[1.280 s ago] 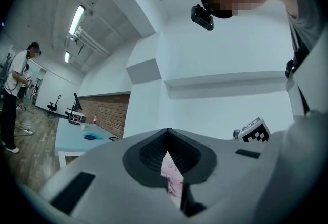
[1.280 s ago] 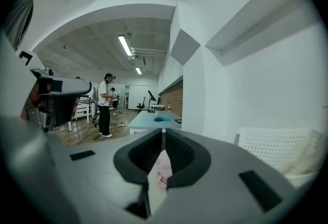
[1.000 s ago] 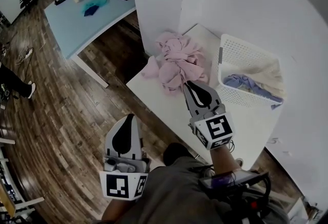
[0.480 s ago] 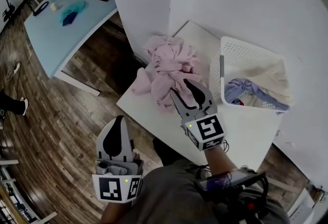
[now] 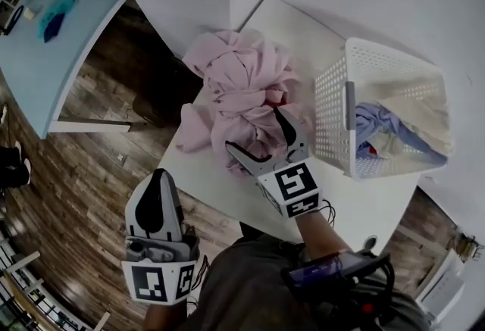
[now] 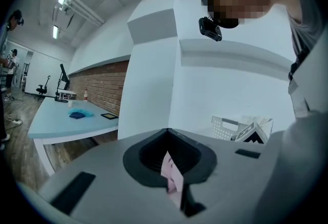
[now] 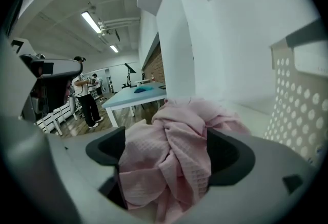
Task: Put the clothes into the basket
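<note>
Left tool (image 5: 158, 179): jaws pressed together, held off the worktop's (image 5: 295, 30) near edge.
Right tool (image 5: 258, 132): jaws spread wide, just been opening, pink garment (image 5: 242, 83) bunched between them.
Pink garment: crumpled heap on the white worktop, just beside the basket (image 5: 332, 113).
Basket: white, perforated, holding a blue garment (image 5: 371, 121) and a cream cloth (image 5: 415, 113).

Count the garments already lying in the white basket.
2: a blue garment against the basket's left wall, and a cream garment beside it on the right. More may be hidden underneath.
</note>
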`<state>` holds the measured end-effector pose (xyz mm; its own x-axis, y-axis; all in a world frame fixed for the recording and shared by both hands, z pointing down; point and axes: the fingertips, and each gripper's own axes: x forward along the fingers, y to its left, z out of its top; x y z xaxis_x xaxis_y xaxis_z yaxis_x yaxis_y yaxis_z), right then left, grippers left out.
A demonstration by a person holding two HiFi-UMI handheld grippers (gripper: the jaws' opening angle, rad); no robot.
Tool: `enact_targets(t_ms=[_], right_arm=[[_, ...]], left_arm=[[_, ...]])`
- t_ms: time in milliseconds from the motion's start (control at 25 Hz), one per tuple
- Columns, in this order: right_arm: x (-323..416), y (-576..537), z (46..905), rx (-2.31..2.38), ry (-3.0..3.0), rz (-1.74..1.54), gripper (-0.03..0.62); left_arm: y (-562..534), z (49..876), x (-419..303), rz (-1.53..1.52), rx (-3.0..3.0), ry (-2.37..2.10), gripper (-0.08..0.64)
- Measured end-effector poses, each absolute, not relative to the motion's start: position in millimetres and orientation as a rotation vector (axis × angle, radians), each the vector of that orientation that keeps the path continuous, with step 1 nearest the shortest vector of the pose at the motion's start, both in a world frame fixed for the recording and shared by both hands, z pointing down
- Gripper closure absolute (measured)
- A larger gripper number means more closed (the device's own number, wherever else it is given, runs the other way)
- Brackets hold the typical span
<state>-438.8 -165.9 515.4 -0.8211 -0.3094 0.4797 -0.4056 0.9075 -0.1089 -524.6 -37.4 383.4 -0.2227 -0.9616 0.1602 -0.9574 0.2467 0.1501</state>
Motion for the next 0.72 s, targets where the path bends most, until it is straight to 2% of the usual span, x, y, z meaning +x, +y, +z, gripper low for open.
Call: enact_targets(t_ms=[440, 720], right_arm=[[-459, -176, 575, 0.506, -2.485, 0.322, 0.108], [-452, -177, 570, 0.539, -2.565, 0.227, 0.289]], left_arm=[[-53, 426, -548, -0.017, 1.751, -2.228, 0.552], [-57, 430, -549, -0.012, 1.753, -2.223, 0.552]])
